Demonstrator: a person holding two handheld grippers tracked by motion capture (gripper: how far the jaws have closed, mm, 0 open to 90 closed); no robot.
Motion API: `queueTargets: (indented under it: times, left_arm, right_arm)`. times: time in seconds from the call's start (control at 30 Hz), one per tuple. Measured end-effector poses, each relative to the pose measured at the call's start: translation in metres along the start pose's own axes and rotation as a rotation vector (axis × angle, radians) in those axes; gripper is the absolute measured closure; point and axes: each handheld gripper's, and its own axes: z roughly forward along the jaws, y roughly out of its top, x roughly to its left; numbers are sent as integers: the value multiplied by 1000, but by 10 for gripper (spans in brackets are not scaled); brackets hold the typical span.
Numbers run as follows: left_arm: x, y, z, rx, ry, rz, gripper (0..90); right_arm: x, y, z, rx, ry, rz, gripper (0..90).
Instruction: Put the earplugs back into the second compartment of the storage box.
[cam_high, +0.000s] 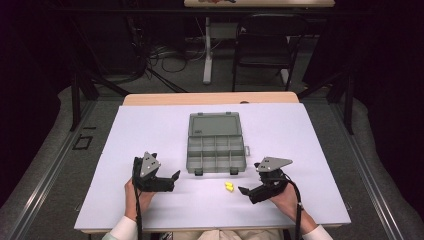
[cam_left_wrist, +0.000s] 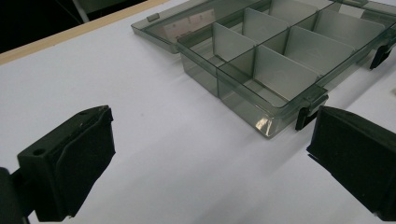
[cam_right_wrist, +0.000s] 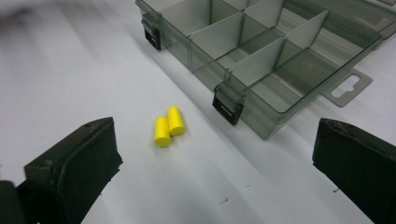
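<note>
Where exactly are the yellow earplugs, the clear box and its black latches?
earplugs (cam_right_wrist: 168, 126), right gripper view, where the two plugs touch.
box (cam_high: 216, 159), high view, a divider near its middle.
latch (cam_right_wrist: 227, 109), right gripper view, front face of the nearer latch.

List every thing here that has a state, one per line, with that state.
Organizer box: lid open, laid flat behind; compartments empty.
Front latches: undone.
Yellow earplugs: two, lying touching on the table, outside the box.
Left gripper: open, holding nothing.
Right gripper: open, holding nothing.
</note>
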Motion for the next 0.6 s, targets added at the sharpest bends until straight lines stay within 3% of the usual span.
queueTargets:
  times: [0.23, 0.37, 0.5, 0.6]
  left_arm:
    - [2, 0, 0, -2, 2, 1, 0]
    - [2, 0, 2, -1, 4, 10, 0]
    - [2, 0, 3, 4, 3, 10, 0]
    - [4, -1, 3, 8, 8, 7, 0]
  right_arm:
    - [12, 1, 11, 29, 29, -32, 1]
    - [18, 2, 18, 39, 27, -68, 138]
    - [24, 1, 25, 51, 21, -111, 205]
    - [30, 2, 26, 51, -6, -141, 306]
